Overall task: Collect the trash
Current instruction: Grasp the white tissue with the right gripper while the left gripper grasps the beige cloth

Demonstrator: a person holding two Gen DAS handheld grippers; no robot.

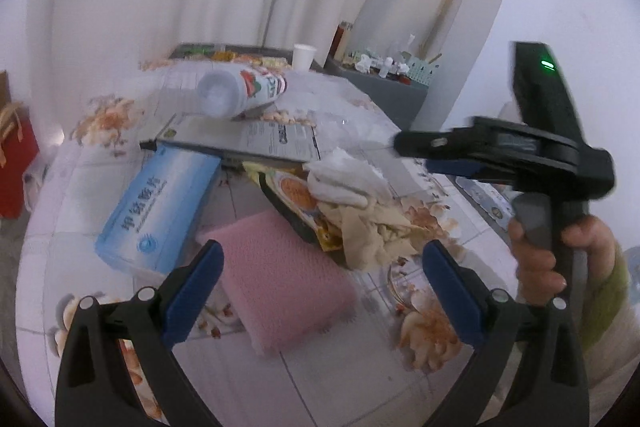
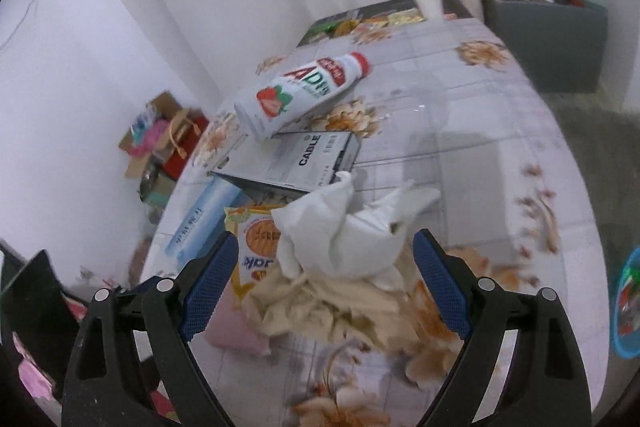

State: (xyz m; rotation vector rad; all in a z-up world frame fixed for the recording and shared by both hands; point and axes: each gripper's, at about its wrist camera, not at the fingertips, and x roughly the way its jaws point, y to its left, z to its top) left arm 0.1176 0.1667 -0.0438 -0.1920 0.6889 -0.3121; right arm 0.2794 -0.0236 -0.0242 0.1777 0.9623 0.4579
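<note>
- Left gripper [image 1: 322,281]: jaws spread wide, nothing between them, hovering over the pink sponge [image 1: 280,275] at the near edge of the counter [image 2: 500,131].
- Right gripper [image 2: 324,281]: likewise released and empty, angled down at the trash heap. From the left wrist camera it shows side-on at the right, held by a hand [image 1: 548,259] in a green sleeve.
- Task items: crumpled white tissue [image 2: 344,227] lies on top of crumpled beige paper [image 2: 320,303], both resting against a yellow snack wrapper [image 2: 256,243]. The heap sits between and just beyond the right gripper's fingers.
- Step in hand, judged: closing on the tissue wad. Recommend lowering until both pads straddle the wad's bulk, not a loose corner, since soft paper may tear or slip out. Keep the jaws off the wrapper beneath unless both are meant to be lifted together.
- Farther back: a blue box [image 1: 160,211], a flat grey box marked CABLE [image 2: 304,159] and a drink bottle [image 2: 300,91] lying on its side, propped on that box.
- Surface: floral plastic cloth, glossy; light items may slide.
- Far end: a white paper cup [image 2: 428,3]; pale curtains behind; a grey cabinet [image 2: 548,31] with clutter.
- Right edge: a blue basin [image 2: 628,307], partly visible, possibly the collection point; cannot confirm.
</note>
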